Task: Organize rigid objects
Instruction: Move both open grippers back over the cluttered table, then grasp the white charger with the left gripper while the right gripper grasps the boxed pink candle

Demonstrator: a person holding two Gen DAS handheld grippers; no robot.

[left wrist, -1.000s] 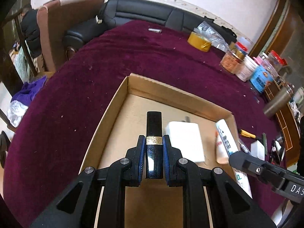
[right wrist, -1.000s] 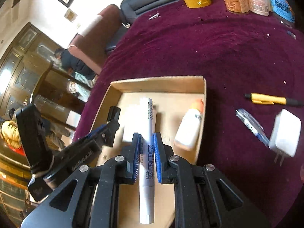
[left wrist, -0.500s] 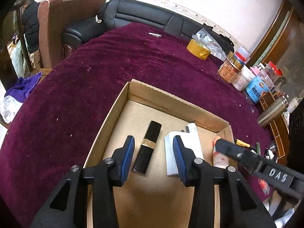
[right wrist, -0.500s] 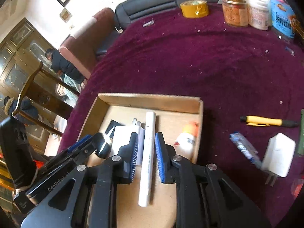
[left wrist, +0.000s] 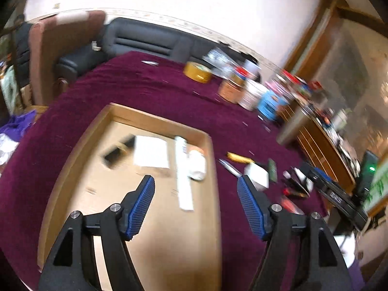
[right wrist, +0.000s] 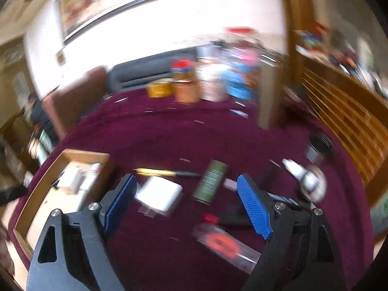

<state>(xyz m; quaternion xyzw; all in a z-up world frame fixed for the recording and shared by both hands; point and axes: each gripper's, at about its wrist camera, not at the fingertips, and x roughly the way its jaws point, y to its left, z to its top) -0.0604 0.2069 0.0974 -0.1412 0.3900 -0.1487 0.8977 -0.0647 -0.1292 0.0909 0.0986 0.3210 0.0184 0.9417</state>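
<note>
A shallow cardboard box (left wrist: 160, 123) lies on the maroon tablecloth. In it lie a black lipstick (left wrist: 116, 152), a white flat block (left wrist: 151, 151), a white tube (left wrist: 183, 169) and a white bottle with an orange cap (left wrist: 197, 162). My left gripper (left wrist: 196, 194) is wide open and empty above the box's right wall. My right gripper (right wrist: 186, 194) is wide open and empty above loose items on the cloth: a white charger (right wrist: 160, 195), a green can (right wrist: 211, 181), a yellow pen (right wrist: 157, 172) and a red-marked clear packet (right wrist: 223, 242). The box also shows in the right wrist view (right wrist: 84, 156).
A yellow tape roll (left wrist: 197, 72) and several jars (left wrist: 249, 92) stand at the far side of the table. A wooden cabinet (right wrist: 346, 116) runs along the right. A black sofa (left wrist: 145, 41) and a brown chair (left wrist: 60, 46) stand behind the table. Both views are motion-blurred.
Both grippers have let go of the lipstick and the white tube, which now lie in the box. Both have opened wide, lifted and swung to the right, the right one over the loose items.
</note>
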